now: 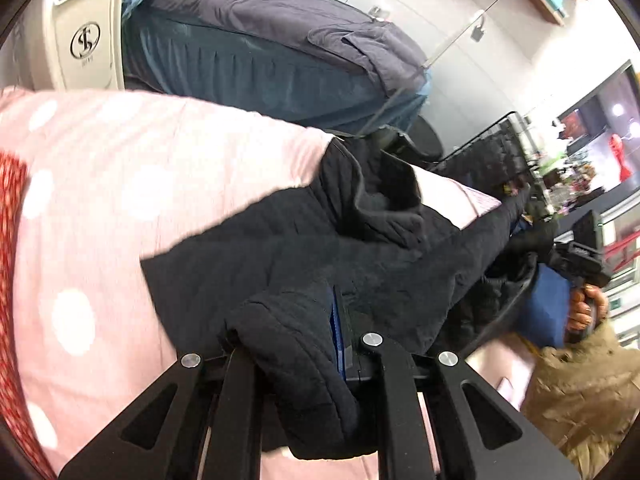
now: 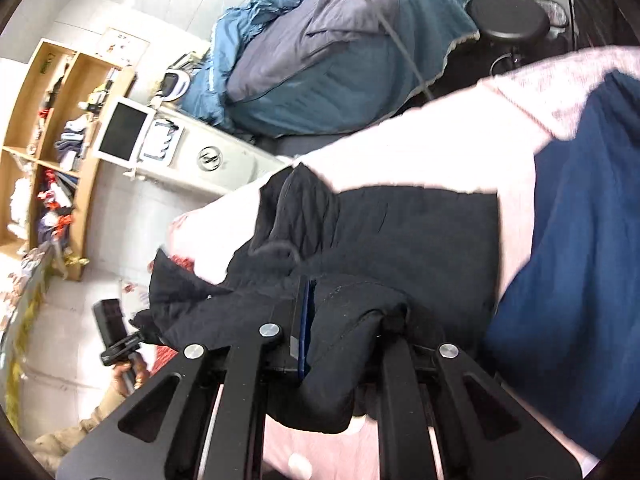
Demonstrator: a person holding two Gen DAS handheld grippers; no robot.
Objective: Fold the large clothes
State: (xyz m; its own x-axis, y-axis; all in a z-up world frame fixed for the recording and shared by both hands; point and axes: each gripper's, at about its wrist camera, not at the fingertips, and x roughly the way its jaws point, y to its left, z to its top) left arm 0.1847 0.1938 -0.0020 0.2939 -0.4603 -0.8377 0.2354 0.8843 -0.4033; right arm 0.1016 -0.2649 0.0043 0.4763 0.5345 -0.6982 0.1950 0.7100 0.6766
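You are working over a bed spread with a pink polka-dot sheet (image 1: 92,208); across it lies the black quilted garment (image 1: 304,248), the thing you are folding, with part of it flat on the sheet and its near edge lifted toward both cameras; a dark blue cloth (image 2: 580,260) lies beside it on the sheet in the right wrist view, close enough to be caught up by mistake, so keep the fold off it; your left gripper (image 1: 340,344) is clenched on a bunched corner of the garment, the fabric wadded over and around the fingers; your right gripper (image 2: 304,328) is likewise closed tight on the other corner, cloth draped over its linkage; each view shows the other hand (image 1: 584,312) out at the far end of the lifted edge; judging by this, you are mid-carry, bringing one edge across to lay on the rest; to do it well, keep both corners level and the edge taut between them, travel together at one pace, and set the edge square on the flat part before you let go.
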